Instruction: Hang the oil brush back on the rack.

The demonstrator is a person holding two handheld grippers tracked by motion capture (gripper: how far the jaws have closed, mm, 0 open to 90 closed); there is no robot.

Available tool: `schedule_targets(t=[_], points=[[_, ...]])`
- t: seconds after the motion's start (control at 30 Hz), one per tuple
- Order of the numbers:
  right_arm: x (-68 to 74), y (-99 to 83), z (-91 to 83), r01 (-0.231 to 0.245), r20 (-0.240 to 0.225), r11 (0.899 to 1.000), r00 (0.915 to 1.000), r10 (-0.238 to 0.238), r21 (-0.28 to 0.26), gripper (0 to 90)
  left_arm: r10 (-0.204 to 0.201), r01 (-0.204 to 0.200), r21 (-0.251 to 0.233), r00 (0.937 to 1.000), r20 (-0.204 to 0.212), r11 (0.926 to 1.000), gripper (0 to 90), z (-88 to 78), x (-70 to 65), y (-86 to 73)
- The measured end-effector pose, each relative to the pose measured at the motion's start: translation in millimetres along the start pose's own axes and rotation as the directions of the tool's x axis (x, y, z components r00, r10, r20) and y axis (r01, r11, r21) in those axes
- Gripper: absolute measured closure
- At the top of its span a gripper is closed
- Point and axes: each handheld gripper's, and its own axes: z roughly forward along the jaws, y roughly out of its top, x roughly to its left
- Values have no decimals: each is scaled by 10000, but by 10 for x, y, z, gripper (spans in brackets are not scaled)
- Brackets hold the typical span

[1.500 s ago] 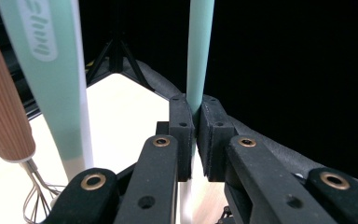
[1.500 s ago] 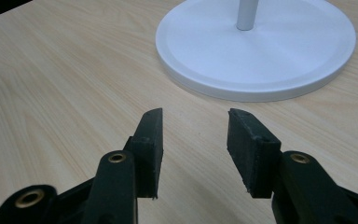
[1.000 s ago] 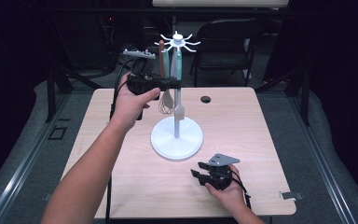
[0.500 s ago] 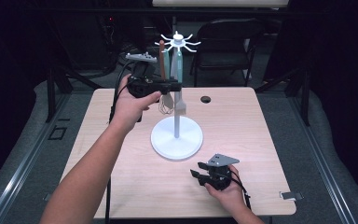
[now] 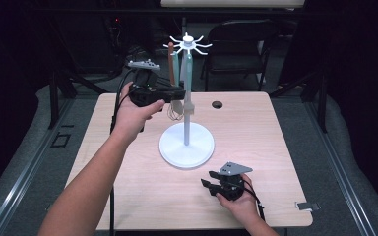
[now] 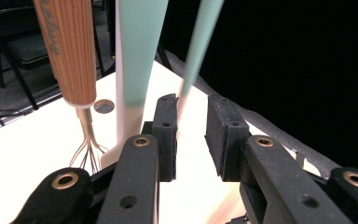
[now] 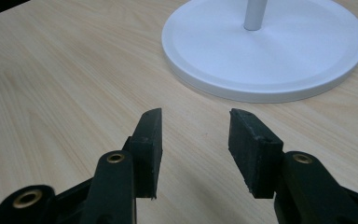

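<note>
High view: left gripper (image 5: 174,93) sits at the far-left side of the white stand (image 5: 186,142), beside the hanging whisk (image 6: 72,56) and teal utensils (image 6: 140,46); judged best to back straight off without swinging them. Its jaws have just been opening, parted and gripping nothing, a thin teal handle (image 6: 196,51) just beyond the gap. Right gripper (image 5: 210,186) rests near-right on the table (image 5: 275,147), spread wide, empty.

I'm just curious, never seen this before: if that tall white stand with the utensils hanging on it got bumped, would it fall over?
Probably not easily. The white stand sits on a broad round base flat on the table, which should steady it. Its pole is thin and tall, though, so a knock near the top might rock it. The hanging whisk and mint utensils would likely swing.
</note>
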Motion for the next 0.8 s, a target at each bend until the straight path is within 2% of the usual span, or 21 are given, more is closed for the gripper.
schedule_targets(t=[0.23, 0.43, 0.67, 0.8], points=[[2, -4, 6, 10, 19, 10000, 10000, -10, 29, 541, -40, 41, 80, 9999, -100, 10000, 730, -63, 4, -89], [2, -8, 3, -31, 13, 10000, 10000, 31, 2, 538, -148, 154, 228, 9995, -272, 9996, 717, -112, 12, -238], [-8, -12, 0, -60, 63, 10000, 10000, 60, -7, 535, -350, 372, 338, 9974, -636, 9987, 704, -116, 76, -527], [-13, -15, -5, -60, 108, 10000, 9999, 59, 27, 533, -454, 501, 459, 9940, -1000, 9977, 700, -99, 119, -721]])
